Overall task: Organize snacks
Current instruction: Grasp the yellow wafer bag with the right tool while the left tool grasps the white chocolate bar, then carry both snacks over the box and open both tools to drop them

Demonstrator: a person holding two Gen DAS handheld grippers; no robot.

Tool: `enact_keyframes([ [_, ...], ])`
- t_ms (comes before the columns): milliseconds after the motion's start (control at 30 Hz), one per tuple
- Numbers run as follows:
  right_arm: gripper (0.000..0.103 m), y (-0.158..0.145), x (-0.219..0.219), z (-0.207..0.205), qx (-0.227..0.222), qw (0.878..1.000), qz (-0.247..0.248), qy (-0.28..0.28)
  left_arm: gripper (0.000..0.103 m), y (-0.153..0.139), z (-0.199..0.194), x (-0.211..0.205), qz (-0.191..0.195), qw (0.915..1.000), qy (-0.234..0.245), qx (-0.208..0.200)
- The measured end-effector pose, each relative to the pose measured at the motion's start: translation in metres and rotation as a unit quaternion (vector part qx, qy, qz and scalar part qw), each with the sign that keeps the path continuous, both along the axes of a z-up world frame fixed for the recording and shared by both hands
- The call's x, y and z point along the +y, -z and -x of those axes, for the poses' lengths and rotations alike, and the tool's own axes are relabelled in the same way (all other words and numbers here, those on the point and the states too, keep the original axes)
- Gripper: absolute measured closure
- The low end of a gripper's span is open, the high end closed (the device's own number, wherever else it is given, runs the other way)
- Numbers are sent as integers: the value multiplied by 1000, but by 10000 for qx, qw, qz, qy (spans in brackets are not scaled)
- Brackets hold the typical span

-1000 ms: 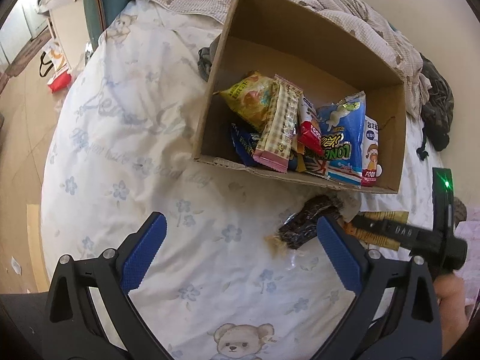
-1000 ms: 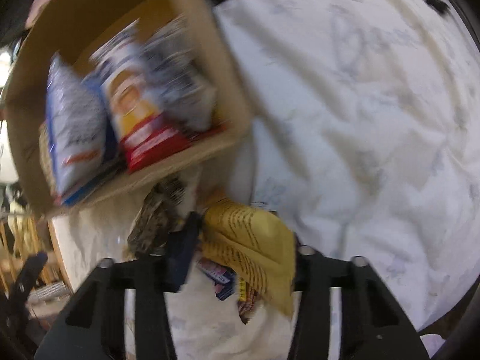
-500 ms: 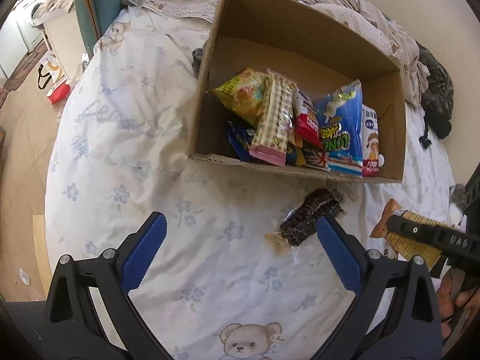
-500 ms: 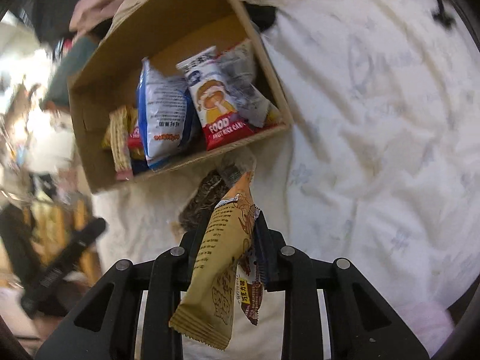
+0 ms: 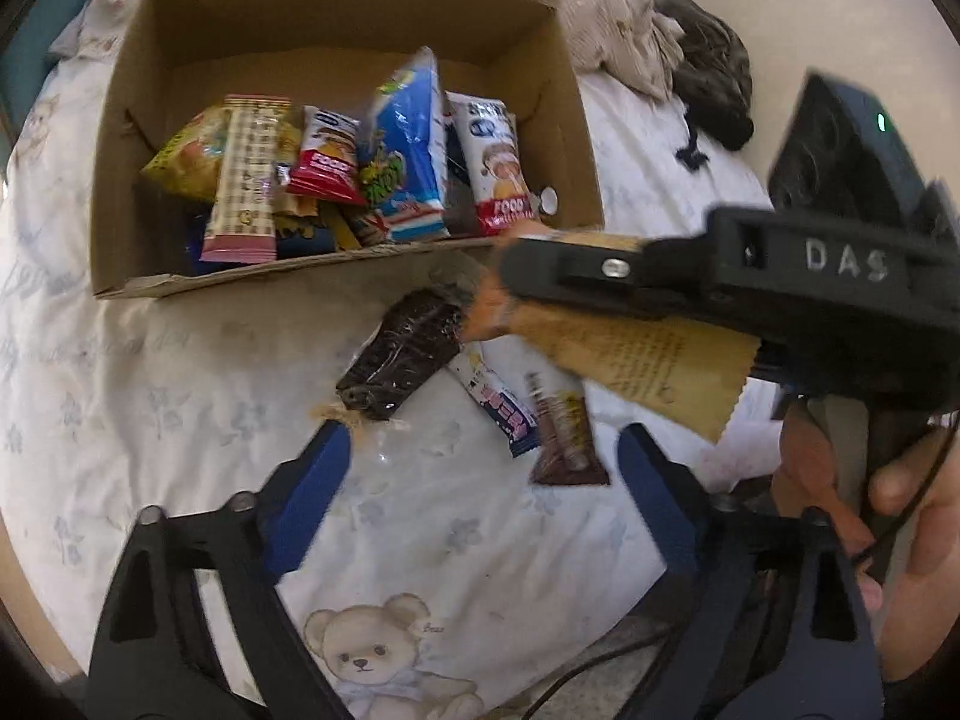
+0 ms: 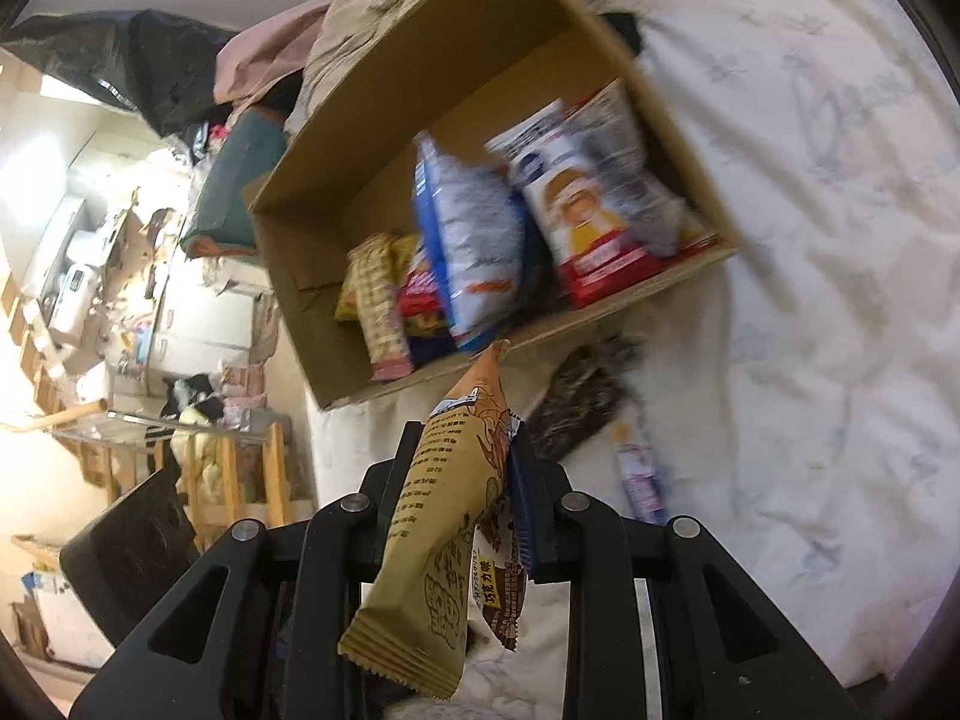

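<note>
A cardboard box (image 5: 336,6) (image 6: 420,60) on the bed holds several snack packets. My right gripper (image 6: 465,468) (image 5: 510,267) is shut on a tan snack packet (image 6: 444,516) (image 5: 648,360) and holds it above the bedsheet, just in front of the box's near wall. On the sheet lie a dark cookie pack (image 5: 402,354) (image 6: 579,402), a small blue-and-white bar (image 5: 498,402) (image 6: 639,471) and a brown bar (image 5: 564,432) (image 6: 501,594). My left gripper (image 5: 480,468) is open and empty, above the sheet near the dark cookie pack.
The bed has a white floral sheet with a teddy bear print (image 5: 372,654). A beige blanket (image 5: 606,6) and dark clothing (image 5: 708,72) lie behind the box. The bed's edge and a cluttered room (image 6: 120,300) lie to the left in the right wrist view.
My right gripper has lifted the tan packet and moved it toward the box's near wall. My left gripper has moved closer to the loose snacks and stays open.
</note>
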State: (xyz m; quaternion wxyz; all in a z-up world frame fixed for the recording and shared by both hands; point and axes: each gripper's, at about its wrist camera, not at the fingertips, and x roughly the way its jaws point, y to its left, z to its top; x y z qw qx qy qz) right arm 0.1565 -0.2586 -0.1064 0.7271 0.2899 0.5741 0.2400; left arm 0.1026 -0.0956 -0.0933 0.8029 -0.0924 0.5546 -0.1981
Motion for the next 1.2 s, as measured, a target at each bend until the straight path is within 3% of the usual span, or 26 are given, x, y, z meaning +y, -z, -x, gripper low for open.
enact_keyframes([
  [133, 75, 3, 23, 1, 148, 9994, -256, -194, 53, 10, -4, 8, 116, 9998, -104, 104],
  [167, 75, 4, 26, 2, 185, 9991, -285, -236, 64, 11, -5, 10, 157, 9997, -123, 119],
  [200, 75, 4, 28, 2, 191, 9990, -289, -276, 84, 12, -3, 9, 190, 9997, -70, 114],
  [233, 75, 2, 28, 4, 145, 9991, -252, -313, 88, 13, -3, 8, 204, 9997, 49, 126],
  [433, 76, -7, 26, 5, -25, 9992, -254, -308, 89, 3, 2, 13, 384, 9992, 43, 67],
  [533, 78, -16, 20, 5, -238, 9991, -254, -228, 89, -3, 6, 15, 232, 9997, 23, -12],
  [700, 79, -33, 2, 2, -530, 9981, -306, 64, 89, -5, 5, 37, 50, 9986, -528, 7],
  [933, 79, -70, -18, -9, -1154, 9920, -230, 446, 89, -59, -5, 74, -270, 9890, -1229, -779],
  [1200, 79, -79, -17, -36, -1309, 9898, -30, 559, 89, -70, -37, 89, -456, 9844, -1475, -847],
])
